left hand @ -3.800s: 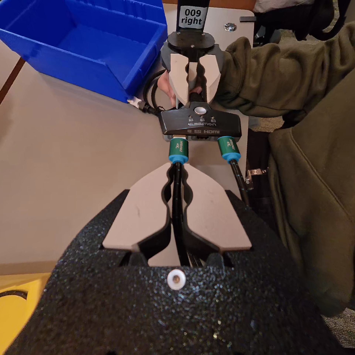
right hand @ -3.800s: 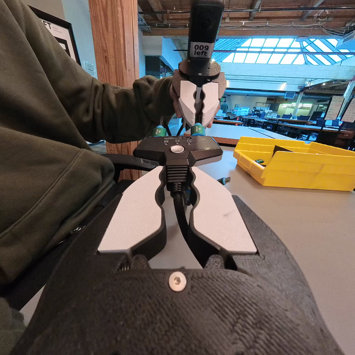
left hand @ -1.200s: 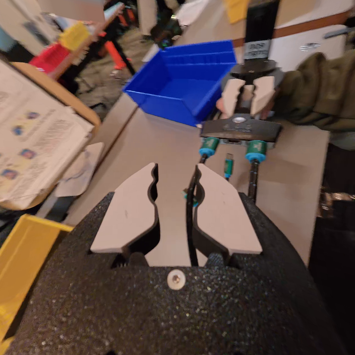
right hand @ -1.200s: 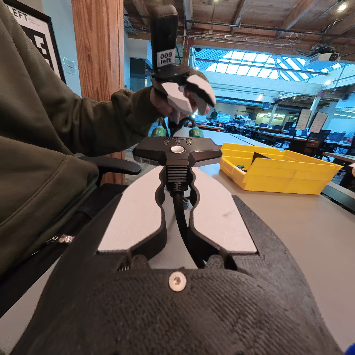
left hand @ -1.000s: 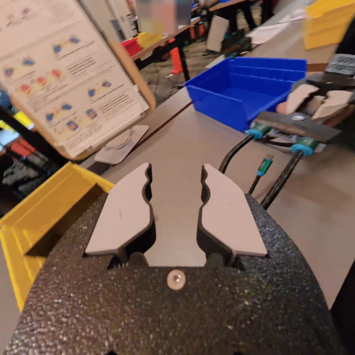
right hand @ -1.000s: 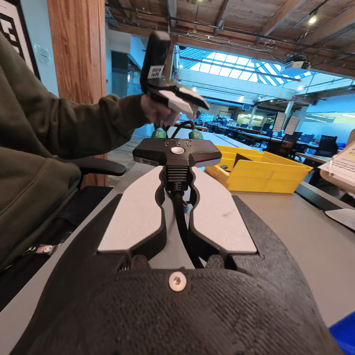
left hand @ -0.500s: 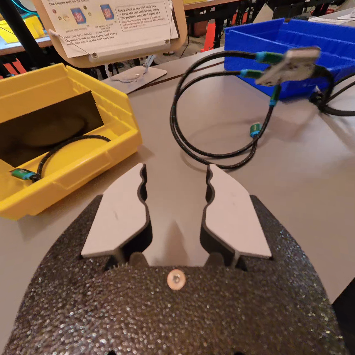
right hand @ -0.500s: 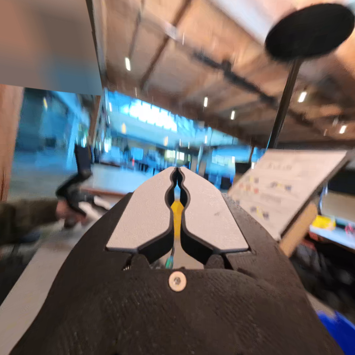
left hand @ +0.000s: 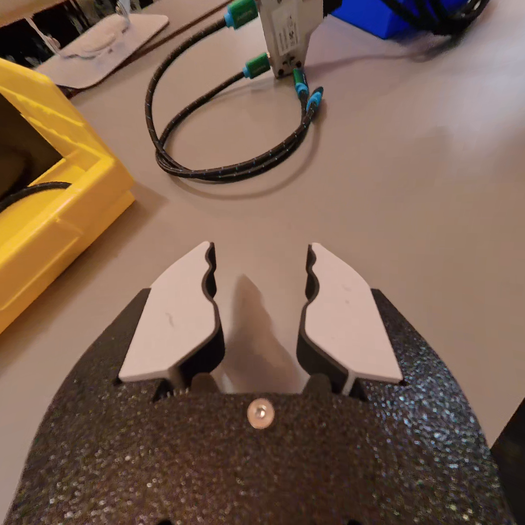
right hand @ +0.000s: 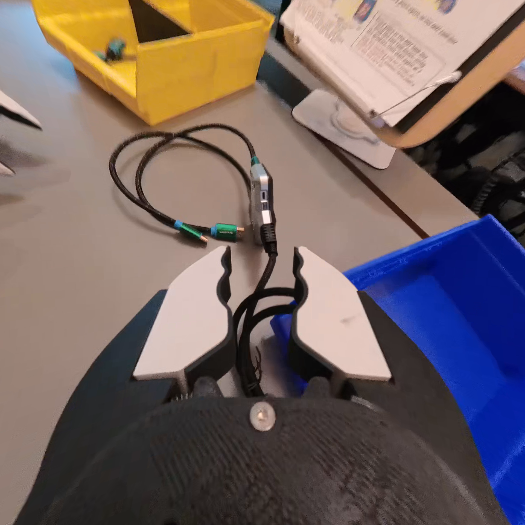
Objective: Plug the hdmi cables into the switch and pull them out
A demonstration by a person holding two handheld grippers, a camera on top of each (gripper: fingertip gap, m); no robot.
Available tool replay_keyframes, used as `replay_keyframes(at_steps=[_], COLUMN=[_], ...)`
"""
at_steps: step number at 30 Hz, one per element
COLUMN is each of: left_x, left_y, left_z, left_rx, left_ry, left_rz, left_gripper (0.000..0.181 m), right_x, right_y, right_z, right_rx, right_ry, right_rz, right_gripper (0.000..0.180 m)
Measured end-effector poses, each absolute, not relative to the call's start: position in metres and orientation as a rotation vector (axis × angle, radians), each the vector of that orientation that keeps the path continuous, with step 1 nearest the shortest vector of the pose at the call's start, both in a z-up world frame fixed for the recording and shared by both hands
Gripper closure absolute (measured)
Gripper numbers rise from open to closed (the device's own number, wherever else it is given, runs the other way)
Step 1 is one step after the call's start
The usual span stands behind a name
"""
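Note:
The HDMI switch (left hand: 287, 31) rests on its edge on the grey table (left hand: 397, 199), its silver underside facing my left gripper. Two green-ended HDMI cables (left hand: 199, 170) are plugged into it and loop across the table. Their free plugs (left hand: 305, 91) lie beside it. My left gripper (left hand: 260, 247) is open and empty, low over the table, well short of the loop. In the right wrist view the switch (right hand: 261, 196) lies just ahead of my open right gripper (right hand: 261, 250). Its own black lead (right hand: 268, 267) runs loose between the fingers. The free plugs (right hand: 225, 232) lie left of the switch.
A yellow bin (left hand: 56, 199) holding another cable stands left of my left gripper and shows far off in the right wrist view (right hand: 170, 56). A blue bin (right hand: 426, 312) sits right beside my right gripper. A document stand (right hand: 383, 42) stands at the table's far edge.
My right gripper has opened and let go of the switch, which now rests on the table. My left gripper released its cable, swung away and dropped low, jaws wider.

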State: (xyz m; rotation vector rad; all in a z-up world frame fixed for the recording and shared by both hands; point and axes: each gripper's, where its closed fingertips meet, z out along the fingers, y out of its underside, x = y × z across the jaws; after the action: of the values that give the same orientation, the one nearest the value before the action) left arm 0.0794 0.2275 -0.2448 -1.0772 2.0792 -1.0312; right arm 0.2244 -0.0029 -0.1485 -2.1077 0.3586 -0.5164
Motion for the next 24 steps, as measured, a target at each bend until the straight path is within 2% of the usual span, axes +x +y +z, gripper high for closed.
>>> replay_keyframes(at_steps=[4,9,11,15,20,23,24], left_x=[0.081,0.081,0.081,0.079,0.078,0.077,0.076], left_y=[0.228,0.232,0.232,0.229,0.226,0.225,0.225], left_z=[-0.248,-0.243,-0.242,-0.241,-0.243,-0.242,-0.242], left_rx=[-1.111,-1.140,-1.145,-1.119,-1.142,-1.150,-1.149], left_ry=[2.099,2.058,2.056,2.067,2.113,2.123,2.124], left_rz=[-1.031,-1.090,-1.106,-1.132,-1.176,-1.206,-1.215], left_gripper=[0.121,0.126,0.126,0.127,0.128,0.130,0.130], right_x=[0.247,0.281,0.274,0.279,0.275,0.287,0.288], right_y=[0.022,0.025,0.025,0.022,0.047,0.060,0.062], right_z=[-0.166,-0.222,-0.239,-0.251,-0.236,-0.244,-0.251], right_rx=[-2.385,-2.818,-2.952,-3.076,-2.988,-2.930,-2.921], right_ry=[0.290,0.210,0.211,0.113,0.072,0.175,0.216], right_rz=[-0.584,-0.636,-0.520,-0.539,-0.467,-0.463,-0.413], right_gripper=[0.129,0.120,0.129,0.133,0.134,0.130,0.133])
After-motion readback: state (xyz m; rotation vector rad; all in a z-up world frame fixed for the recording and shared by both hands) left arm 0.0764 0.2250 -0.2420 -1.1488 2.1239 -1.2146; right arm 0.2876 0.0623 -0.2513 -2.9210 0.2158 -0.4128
